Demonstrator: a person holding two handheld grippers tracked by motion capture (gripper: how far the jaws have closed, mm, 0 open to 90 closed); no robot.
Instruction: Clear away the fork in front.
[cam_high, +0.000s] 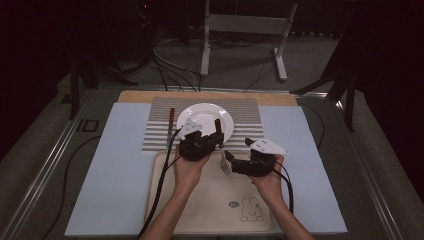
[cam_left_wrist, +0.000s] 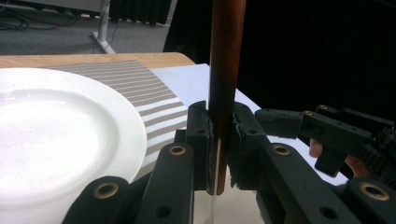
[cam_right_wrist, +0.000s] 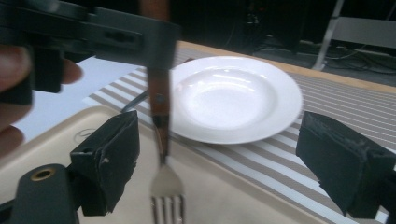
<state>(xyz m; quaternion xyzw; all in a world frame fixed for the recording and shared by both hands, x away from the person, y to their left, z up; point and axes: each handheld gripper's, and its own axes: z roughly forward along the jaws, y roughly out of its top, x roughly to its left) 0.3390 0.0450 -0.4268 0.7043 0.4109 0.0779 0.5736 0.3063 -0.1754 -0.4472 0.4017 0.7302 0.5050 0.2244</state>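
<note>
A fork (cam_high: 224, 163) with a brown wooden handle (cam_left_wrist: 226, 56) hangs upright, tines down, over the far edge of a beige tray (cam_high: 215, 200). My left gripper (cam_high: 217, 134) is shut on the handle, and in the left gripper view the pads (cam_left_wrist: 200, 135) press it from both sides. My right gripper (cam_high: 233, 161) stands open just right of the fork. In the right gripper view the fork's tines (cam_right_wrist: 166, 186) hang between its wide-set pads (cam_right_wrist: 112, 154), touching neither. A white plate (cam_high: 205, 117) rests on a striped placemat (cam_high: 160, 132) just beyond.
A brown-handled knife (cam_high: 171, 120) lies on the placemat left of the plate. The tray carries a rabbit drawing (cam_high: 251, 209) near its front. A pale blue sheet (cam_high: 115, 165) covers the table. Cables trail from both grippers toward the front edge.
</note>
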